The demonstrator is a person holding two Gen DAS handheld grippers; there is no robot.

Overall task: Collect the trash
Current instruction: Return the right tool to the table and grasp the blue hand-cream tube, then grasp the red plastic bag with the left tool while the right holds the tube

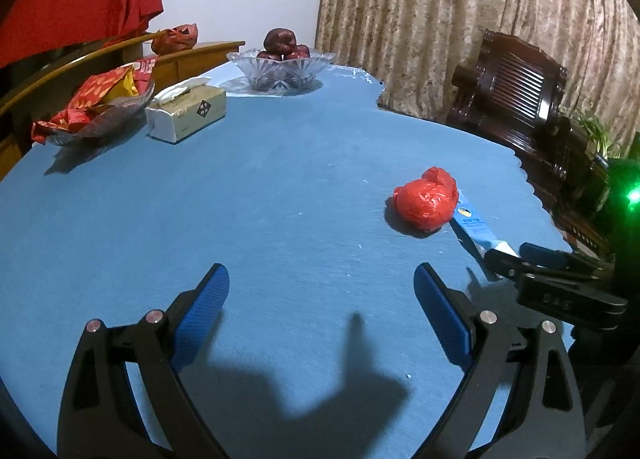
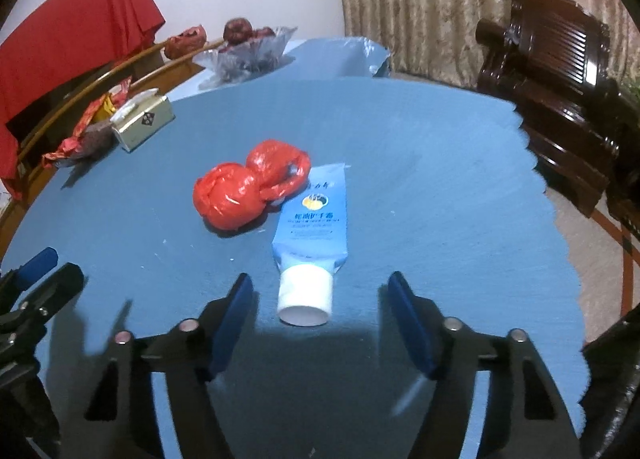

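A crumpled red plastic bag (image 2: 240, 195) lies knotted on the blue tablecloth (image 2: 440, 179). Touching its right side is a blue hand-cream tube (image 2: 312, 227), white cap toward me. My right gripper (image 2: 320, 283) is open, its blue pads on either side of the cap and clear of it. In the left wrist view the red bag (image 1: 426, 199) and the tube (image 1: 474, 227) sit far right, with the right gripper (image 1: 520, 255) reaching in at the tube's cap end. My left gripper (image 1: 320, 275) hangs open over bare cloth with nothing between its fingers.
A tissue box (image 1: 188, 111), a dish of red snack wrappers (image 1: 100, 107) and a glass fruit bowl (image 1: 282, 67) stand along the far left. A dark wooden chair (image 2: 560, 79) is beyond the table's scalloped right edge. Another red bag (image 1: 176, 37) rests on a wooden sideboard.
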